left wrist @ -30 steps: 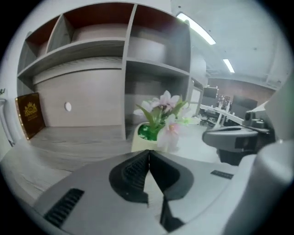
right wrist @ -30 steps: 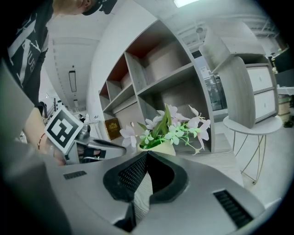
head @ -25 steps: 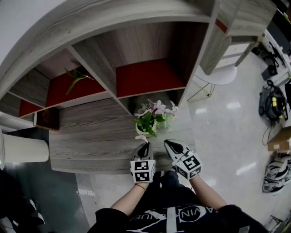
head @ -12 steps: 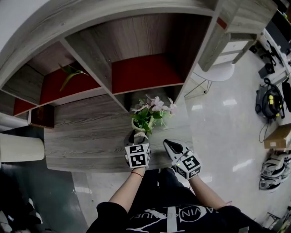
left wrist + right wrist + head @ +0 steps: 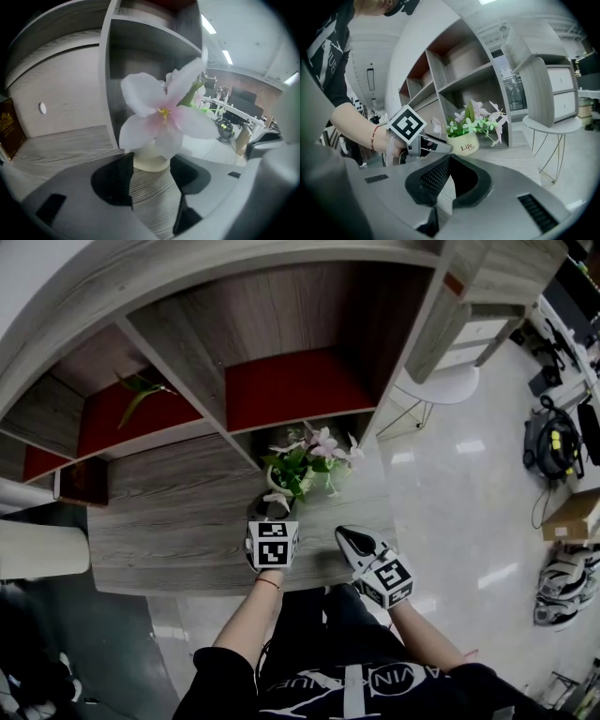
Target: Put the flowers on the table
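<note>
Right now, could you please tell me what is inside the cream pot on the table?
Pink and white flowers with green leaves rise out of the cream pot. Whatever they stand in, soil or filler, cannot be seen: blooms and leaves cover its mouth.

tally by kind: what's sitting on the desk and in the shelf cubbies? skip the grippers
Flower pot: 1
Dark book: 1
Green leafy sprig: 1
Total: 3
</note>
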Demonstrator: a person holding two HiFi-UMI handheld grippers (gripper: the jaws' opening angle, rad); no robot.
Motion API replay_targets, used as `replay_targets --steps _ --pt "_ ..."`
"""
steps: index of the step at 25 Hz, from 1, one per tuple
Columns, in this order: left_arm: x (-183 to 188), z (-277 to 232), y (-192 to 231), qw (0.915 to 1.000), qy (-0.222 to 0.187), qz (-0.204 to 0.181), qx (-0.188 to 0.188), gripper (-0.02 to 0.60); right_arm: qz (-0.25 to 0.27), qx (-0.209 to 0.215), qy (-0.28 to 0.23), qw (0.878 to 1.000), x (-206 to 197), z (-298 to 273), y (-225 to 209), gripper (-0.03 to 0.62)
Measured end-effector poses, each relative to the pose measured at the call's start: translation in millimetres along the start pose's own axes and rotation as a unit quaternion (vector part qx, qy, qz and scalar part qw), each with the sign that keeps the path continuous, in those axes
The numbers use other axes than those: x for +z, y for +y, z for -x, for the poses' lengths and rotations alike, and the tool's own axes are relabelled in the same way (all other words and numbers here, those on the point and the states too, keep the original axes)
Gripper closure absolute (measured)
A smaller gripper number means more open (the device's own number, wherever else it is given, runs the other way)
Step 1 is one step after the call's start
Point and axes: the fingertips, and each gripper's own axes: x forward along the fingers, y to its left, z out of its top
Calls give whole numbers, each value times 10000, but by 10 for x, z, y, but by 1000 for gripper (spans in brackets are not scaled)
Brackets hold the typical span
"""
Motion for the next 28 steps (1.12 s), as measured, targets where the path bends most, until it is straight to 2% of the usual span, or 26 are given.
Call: replay_targets --steps 5,10,14,17,22,25,28 --pt "111 -57 83 9999 -44 -140 -65 353 -5 -71 -42 10000 9 16 6 584" --pt "103 -105 138 9999 -63 123 -70 367 -9 -92 -100 9999 54 16 23 583" --pt "145 -134 124 9997 -88 175 -112 368 9 -96 -110 9999 66 19 43 583" --pt "188 -97 120 9991 -244 310 -175 382 18 -117 -153 9998 89 17 33 583" --pt "192 113 145 9970 -504 550 -191 467 107 -151 -281 9994 218 35 -53 584" --pt "155 322 169 9950 -683 730 -79 555 159 -124 -379 9991 311 63 -62 583" --pt "104 538 196 9914 -877 973 7 577 207 -75 -467 9987 394 98 -42 583"
